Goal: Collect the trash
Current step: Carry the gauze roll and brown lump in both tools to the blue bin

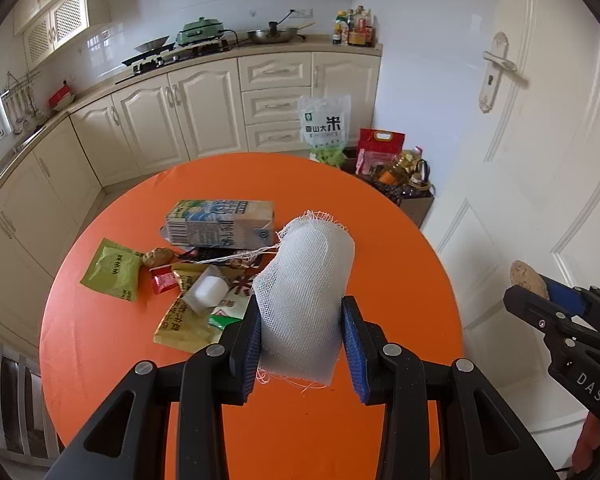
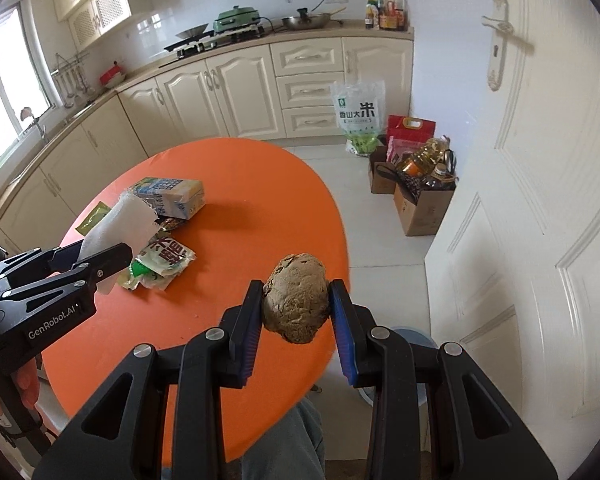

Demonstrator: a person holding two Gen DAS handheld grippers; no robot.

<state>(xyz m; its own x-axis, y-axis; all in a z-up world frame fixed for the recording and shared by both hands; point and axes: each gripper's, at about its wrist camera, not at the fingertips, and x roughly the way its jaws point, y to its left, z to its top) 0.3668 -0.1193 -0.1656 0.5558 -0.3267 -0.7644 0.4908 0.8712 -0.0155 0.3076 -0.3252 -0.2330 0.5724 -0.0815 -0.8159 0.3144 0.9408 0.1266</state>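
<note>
Carrying: gauze [image 1: 304, 300] clenched in left tongs [image 1: 302, 344], brown lump [image 2: 296, 298] clenched in right tongs [image 2: 296, 328], both raised above surface [image 1: 100, 360]. Grip should be kept firm until a bin is reached; none clearly seen.

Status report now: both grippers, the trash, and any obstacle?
Left gripper shut on white gauze. Right gripper shut on brown lump. Carton and wrappers remain on orange table. No obstacle visible.

On the round orange table [image 1: 100, 360]: one blue-and-white milk carton [image 1: 220, 224], one green sachet [image 1: 110, 270], one small red wrapper [image 1: 165, 283], one brown lump [image 1: 158, 257].
</note>
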